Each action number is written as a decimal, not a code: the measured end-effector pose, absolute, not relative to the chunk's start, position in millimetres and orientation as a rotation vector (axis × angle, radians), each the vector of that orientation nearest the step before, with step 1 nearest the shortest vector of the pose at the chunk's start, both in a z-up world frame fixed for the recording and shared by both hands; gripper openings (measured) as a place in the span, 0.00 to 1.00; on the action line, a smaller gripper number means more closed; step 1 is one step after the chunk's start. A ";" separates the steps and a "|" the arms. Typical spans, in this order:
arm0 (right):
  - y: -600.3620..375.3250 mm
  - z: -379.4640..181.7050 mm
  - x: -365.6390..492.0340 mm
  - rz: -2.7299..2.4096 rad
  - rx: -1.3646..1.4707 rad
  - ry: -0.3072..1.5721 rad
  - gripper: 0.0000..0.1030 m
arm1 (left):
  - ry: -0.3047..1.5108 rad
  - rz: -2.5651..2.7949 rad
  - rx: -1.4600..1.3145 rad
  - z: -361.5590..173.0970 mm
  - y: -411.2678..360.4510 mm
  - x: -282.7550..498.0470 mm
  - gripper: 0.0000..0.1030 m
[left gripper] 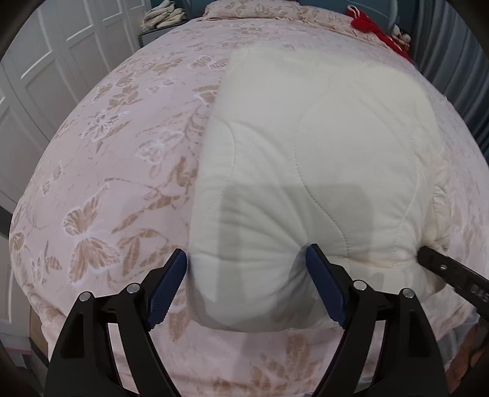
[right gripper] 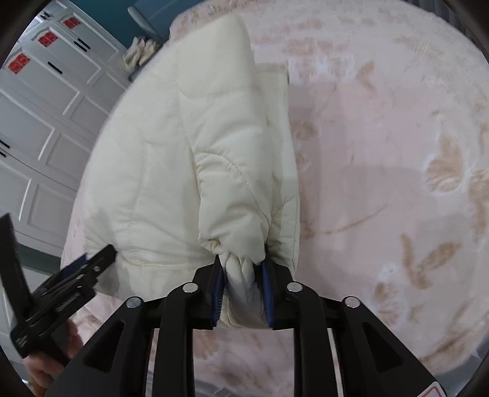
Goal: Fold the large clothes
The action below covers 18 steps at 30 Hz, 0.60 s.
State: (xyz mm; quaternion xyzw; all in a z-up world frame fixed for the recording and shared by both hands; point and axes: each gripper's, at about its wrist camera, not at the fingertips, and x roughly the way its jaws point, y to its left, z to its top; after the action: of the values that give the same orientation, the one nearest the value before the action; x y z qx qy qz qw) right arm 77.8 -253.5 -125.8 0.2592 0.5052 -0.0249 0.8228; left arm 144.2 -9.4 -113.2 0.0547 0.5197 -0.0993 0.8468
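Note:
A cream quilted puffy jacket (left gripper: 305,137) lies folded on a pink butterfly-patterned bedspread (left gripper: 107,152). My left gripper (left gripper: 246,262) straddles its near left corner with jaws wide. Both blue pads dig into the padding, and creases fan out from them. In the right wrist view the jacket (right gripper: 152,183) bulges up into a narrow ridge that leads to my right gripper (right gripper: 243,274), which is shut on a bunched fold of it. The left gripper (right gripper: 91,265) shows at the left of that view, with a hand (right gripper: 45,366) below it. The right gripper's black finger (left gripper: 428,259) touches the jacket's right edge.
White panelled wardrobe doors (left gripper: 45,76) stand left of the bed. A red garment (left gripper: 366,23) lies at the bed's far right corner, and a pile of pale cloth (left gripper: 165,15) sits beyond the far left. Bare bedspread (right gripper: 382,152) spreads to the right of the jacket.

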 end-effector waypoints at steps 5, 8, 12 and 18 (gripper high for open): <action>-262.7 -98.7 72.8 -0.110 0.535 0.966 0.66 | 1.045 -0.188 -0.025 -84.1 16.3 157.2 0.91; -265.4 -127.7 92.9 -0.045 0.638 1.066 0.66 | 1.126 -0.233 -0.062 -101.9 15.5 179.3 0.92; -261.0 -147.6 102.0 -0.021 0.717 1.089 0.46 | 1.181 -0.288 -0.136 -120.1 14.8 191.3 0.94; -254.2 -121.2 94.4 -0.003 0.633 1.038 0.26 | 1.145 -0.291 -0.008 -107.8 -4.0 177.4 0.81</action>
State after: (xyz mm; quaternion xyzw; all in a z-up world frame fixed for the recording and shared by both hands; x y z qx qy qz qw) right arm 94.4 -254.2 -121.2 0.2976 0.4878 -0.0013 0.8207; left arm 177.4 -4.0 -107.8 -0.0038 0.5396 -0.1371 0.8307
